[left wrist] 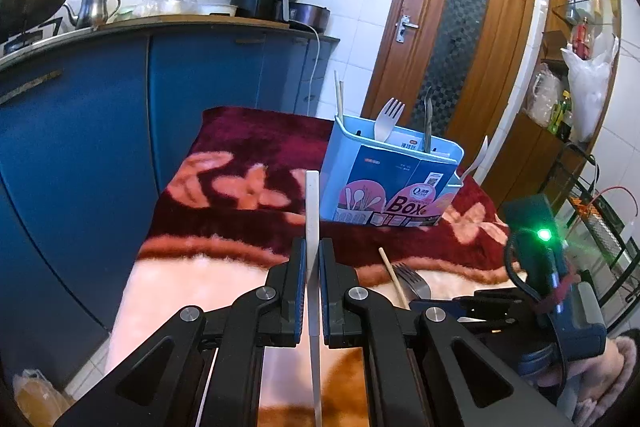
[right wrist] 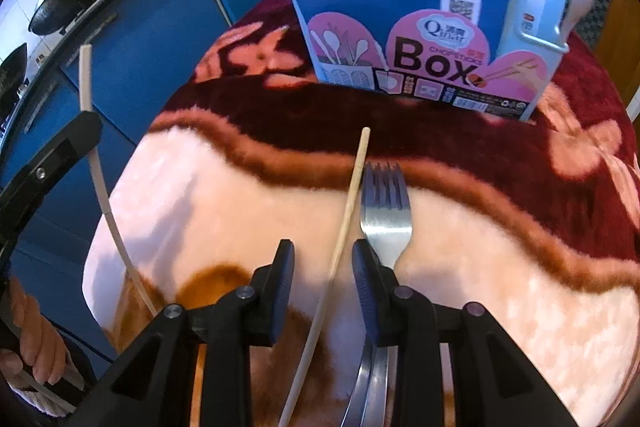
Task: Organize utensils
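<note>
My left gripper [left wrist: 313, 267] is shut on a white chopstick [left wrist: 312, 211] and holds it upright above the blanket; it shows at the left of the right wrist view [right wrist: 96, 163]. My right gripper [right wrist: 323, 259] is open, low over the blanket, with a wooden chopstick [right wrist: 352, 187] lying between its fingers. A metal fork [right wrist: 386, 211] lies just right of that chopstick, partly under the right finger. The light-blue utensil box [left wrist: 394, 175] [right wrist: 420, 27] stands upright further back, holding chopsticks, forks and a white spoon.
A red and pink floral blanket [left wrist: 248, 155] [right wrist: 520, 267] covers the table. Blue kitchen cabinets [left wrist: 80, 131] stand to the left with a wok and kettle on the counter. A wooden door [left wrist: 452, 39] is behind the box. A wire rack [left wrist: 600, 219] stands at the right.
</note>
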`<state>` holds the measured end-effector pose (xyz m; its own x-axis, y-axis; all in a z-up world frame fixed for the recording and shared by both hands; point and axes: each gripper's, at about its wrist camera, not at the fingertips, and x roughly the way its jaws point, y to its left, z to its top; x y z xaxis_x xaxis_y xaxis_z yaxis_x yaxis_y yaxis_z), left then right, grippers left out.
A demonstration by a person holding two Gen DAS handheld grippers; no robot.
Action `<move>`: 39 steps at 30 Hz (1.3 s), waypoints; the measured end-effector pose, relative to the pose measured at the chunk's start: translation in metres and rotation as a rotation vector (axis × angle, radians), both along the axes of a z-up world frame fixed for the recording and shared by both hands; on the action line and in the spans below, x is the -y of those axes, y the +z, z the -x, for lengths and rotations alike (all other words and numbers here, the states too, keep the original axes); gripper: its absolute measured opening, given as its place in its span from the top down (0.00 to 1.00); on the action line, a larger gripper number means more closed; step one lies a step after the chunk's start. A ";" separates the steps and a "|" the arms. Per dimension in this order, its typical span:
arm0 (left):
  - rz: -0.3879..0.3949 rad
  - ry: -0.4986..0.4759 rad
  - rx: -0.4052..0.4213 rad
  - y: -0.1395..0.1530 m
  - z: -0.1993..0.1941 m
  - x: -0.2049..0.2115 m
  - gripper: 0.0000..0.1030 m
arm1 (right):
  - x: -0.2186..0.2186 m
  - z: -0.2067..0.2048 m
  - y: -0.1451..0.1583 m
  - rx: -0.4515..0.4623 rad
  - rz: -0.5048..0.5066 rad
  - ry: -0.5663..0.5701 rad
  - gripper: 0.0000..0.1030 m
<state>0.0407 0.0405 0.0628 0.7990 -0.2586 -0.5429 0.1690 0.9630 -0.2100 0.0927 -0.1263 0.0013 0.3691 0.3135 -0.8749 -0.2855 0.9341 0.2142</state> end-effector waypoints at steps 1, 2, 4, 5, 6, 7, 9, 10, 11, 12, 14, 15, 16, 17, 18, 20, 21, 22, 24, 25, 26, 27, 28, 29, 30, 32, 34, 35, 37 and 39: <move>-0.001 0.000 0.003 0.000 0.000 0.000 0.94 | -0.001 -0.001 0.000 -0.002 0.006 0.002 0.67; -0.001 -0.002 0.005 0.001 0.000 0.000 0.94 | -0.002 -0.002 -0.001 -0.005 0.011 0.002 0.68; 0.001 -0.002 0.008 0.001 0.000 0.000 0.94 | -0.003 -0.004 -0.001 -0.007 0.025 0.003 0.72; 0.001 -0.002 0.008 0.001 -0.001 0.000 0.94 | -0.004 -0.005 -0.002 -0.007 0.034 -0.001 0.78; 0.001 -0.002 0.008 0.001 -0.001 0.000 0.94 | -0.003 -0.007 -0.002 -0.004 0.044 -0.006 0.85; 0.001 -0.002 0.008 0.001 -0.001 0.000 0.94 | -0.004 -0.009 -0.003 -0.003 0.046 -0.010 0.88; 0.001 -0.001 0.009 0.002 -0.001 0.000 0.94 | 0.000 -0.011 -0.004 -0.012 0.025 -0.024 0.92; 0.001 -0.003 0.009 0.002 -0.001 0.000 0.94 | 0.001 -0.012 -0.004 -0.014 0.016 -0.029 0.92; 0.000 -0.003 0.010 0.002 -0.001 0.000 0.94 | 0.002 -0.011 -0.004 -0.012 0.009 -0.032 0.94; -0.002 -0.004 0.012 0.003 0.000 0.001 0.94 | 0.004 -0.010 -0.004 -0.007 -0.002 -0.035 0.94; -0.007 -0.007 0.015 0.004 0.000 0.002 0.94 | 0.007 -0.008 -0.004 -0.003 -0.036 -0.047 0.94; -0.008 -0.009 0.018 0.006 0.001 0.003 0.94 | 0.010 -0.006 -0.003 -0.002 -0.058 -0.054 0.94; -0.011 -0.010 0.021 0.007 0.002 0.005 0.94 | 0.014 -0.004 -0.001 0.002 -0.086 -0.060 0.94; -0.013 -0.012 0.026 0.008 0.002 0.006 0.94 | 0.017 -0.001 0.001 0.011 -0.111 -0.066 0.94; -0.016 -0.015 0.032 0.010 0.003 0.007 0.94 | 0.021 0.003 0.005 0.028 -0.136 -0.071 0.94; -0.018 -0.017 0.040 0.012 0.003 0.009 0.94 | 0.025 0.009 0.013 0.055 -0.168 -0.069 0.94; -0.016 -0.018 0.047 0.014 0.004 0.011 0.94 | 0.028 0.013 0.019 0.072 -0.187 -0.068 0.94; -0.015 -0.019 0.051 0.015 0.004 0.011 0.94 | 0.030 0.016 0.023 0.090 -0.203 -0.068 0.94; -0.012 -0.021 0.061 0.017 0.004 0.014 0.94 | 0.037 0.024 0.036 0.140 -0.229 -0.071 0.94; -0.011 -0.023 0.067 0.019 0.003 0.016 0.94 | 0.041 0.027 0.041 0.163 -0.239 -0.075 0.94; -0.011 -0.024 0.073 0.020 0.003 0.017 0.94 | 0.044 0.030 0.047 0.184 -0.249 -0.079 0.94; -0.012 -0.025 0.078 0.022 0.003 0.019 0.94 | 0.049 0.033 0.053 0.213 -0.264 -0.085 0.94; -0.013 -0.027 0.084 0.024 0.001 0.021 0.94 | 0.051 0.035 0.058 0.234 -0.273 -0.090 0.94; -0.015 -0.028 0.090 0.025 0.001 0.023 0.94 | 0.053 0.036 0.061 0.254 -0.281 -0.095 0.94; -0.016 -0.029 0.094 0.027 0.000 0.025 0.94 | 0.056 0.037 0.066 0.279 -0.293 -0.098 0.94; -0.019 -0.031 0.106 0.030 -0.003 0.028 0.94 | 0.059 0.038 0.071 0.321 -0.302 -0.108 0.94; -0.017 -0.030 0.123 0.035 -0.006 0.032 0.94 | 0.066 0.041 0.079 0.371 -0.308 -0.117 0.94; -0.016 -0.029 0.130 0.037 -0.007 0.034 0.94 | 0.068 0.042 0.083 0.397 -0.311 -0.122 0.94; -0.012 -0.027 0.145 0.042 -0.012 0.037 0.94 | 0.073 0.042 0.088 0.444 -0.325 -0.130 0.94; -0.007 -0.029 0.159 0.045 -0.015 0.040 0.94 | 0.077 0.043 0.094 0.490 -0.333 -0.139 0.94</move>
<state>0.0556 0.0002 0.1080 0.8671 -0.2797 -0.4121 0.2276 0.9585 -0.1716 0.0498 -0.2036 0.0948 0.7613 0.4614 -0.4555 -0.3053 0.8749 0.3759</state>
